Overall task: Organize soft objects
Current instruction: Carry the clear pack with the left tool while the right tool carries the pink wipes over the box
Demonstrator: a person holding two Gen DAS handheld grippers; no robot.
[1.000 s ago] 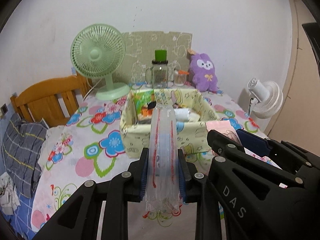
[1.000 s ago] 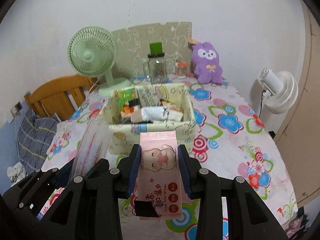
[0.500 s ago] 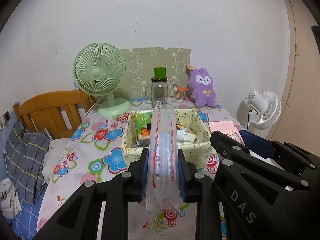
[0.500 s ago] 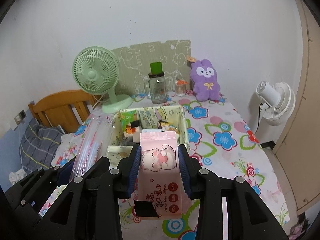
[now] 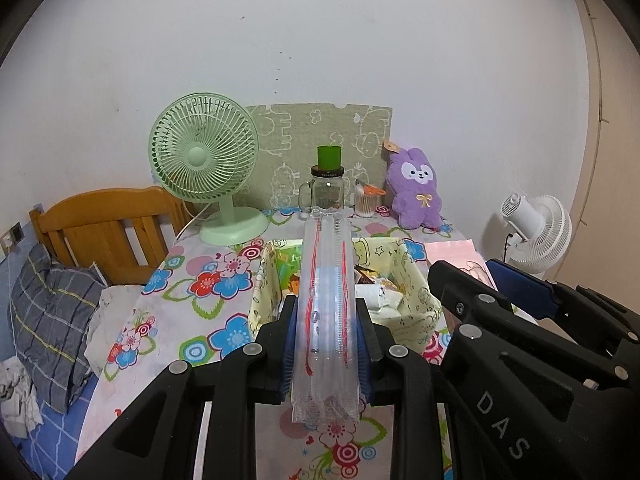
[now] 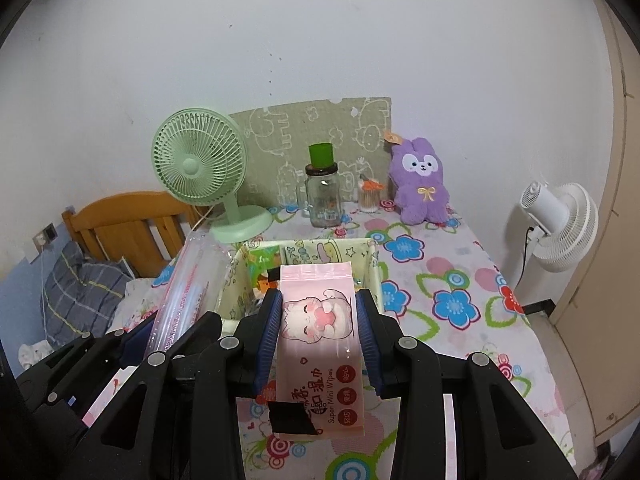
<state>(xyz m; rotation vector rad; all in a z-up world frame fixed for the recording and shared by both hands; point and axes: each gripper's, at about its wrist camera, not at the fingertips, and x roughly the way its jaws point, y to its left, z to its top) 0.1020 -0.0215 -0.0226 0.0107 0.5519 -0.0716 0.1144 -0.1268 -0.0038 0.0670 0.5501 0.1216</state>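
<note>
Left gripper (image 5: 327, 344): clamped on clear plastic sleeve with red seams (image 5: 326, 312), upright between blue pads, projecting past fingertips. Right gripper (image 6: 318, 332): clamped on pink wipes pack (image 6: 320, 336), likewise upright. Beyond both, on floral tablecloth (image 6: 440, 280): yellow fabric bin (image 6: 372, 264).

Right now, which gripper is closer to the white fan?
Right. The right gripper is on the white fan's side; the left gripper is farther over, toward the green fan.

Pink wipes pack (image 6: 320, 320) in right claw (image 6: 319, 320)
</note>
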